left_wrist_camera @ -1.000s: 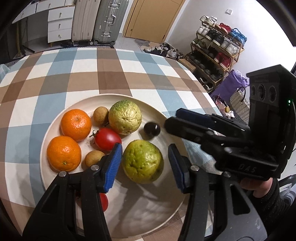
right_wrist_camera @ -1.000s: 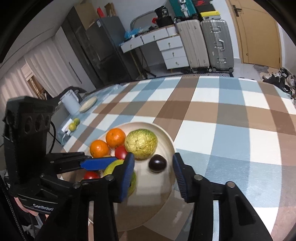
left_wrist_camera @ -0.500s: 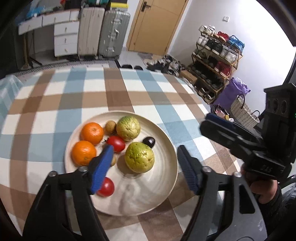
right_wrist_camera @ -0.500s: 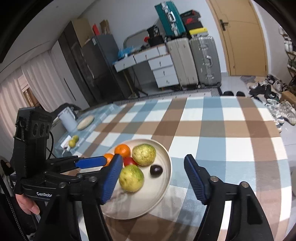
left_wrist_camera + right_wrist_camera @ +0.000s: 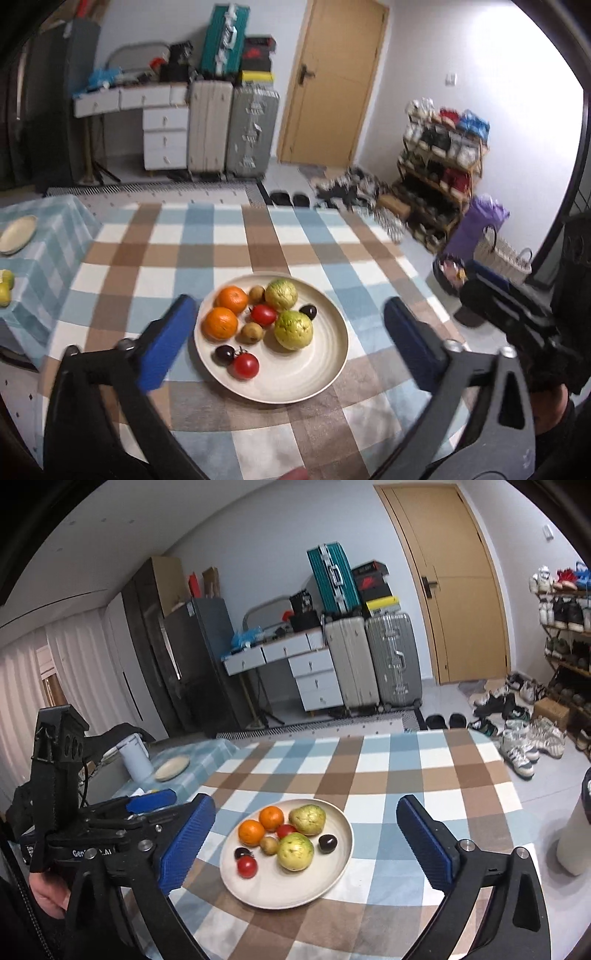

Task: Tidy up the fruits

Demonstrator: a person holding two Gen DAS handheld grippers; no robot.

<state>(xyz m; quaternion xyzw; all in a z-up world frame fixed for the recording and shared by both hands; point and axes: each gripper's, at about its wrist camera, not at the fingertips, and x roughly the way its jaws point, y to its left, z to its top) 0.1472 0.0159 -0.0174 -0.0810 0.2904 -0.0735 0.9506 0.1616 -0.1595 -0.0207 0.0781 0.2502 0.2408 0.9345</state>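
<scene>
A cream plate (image 5: 325, 380) (image 5: 325, 886) sits on the checked tablecloth. It holds two oranges (image 5: 219, 323) (image 5: 252, 832), two green guavas (image 5: 293, 329) (image 5: 295, 851), two red tomatoes (image 5: 245, 365) (image 5: 247, 866), two brown kiwis (image 5: 252, 332), and two dark plums (image 5: 308, 311) (image 5: 327, 843). My left gripper (image 5: 291, 349) is open and empty, held high above the plate. My right gripper (image 5: 306, 843) is open and empty, also well above it. Each gripper shows at the edge of the other's view.
A side table on the left carries a small cream dish (image 5: 16, 229) (image 5: 171, 768), green fruits (image 5: 5, 288) and a white jug (image 5: 135, 758). Suitcases (image 5: 229, 129), drawers, a door and a shoe rack (image 5: 439, 177) stand beyond the table.
Both grippers have pulled up and back from the plate and opened wider. The fruits on the plate have not moved.
</scene>
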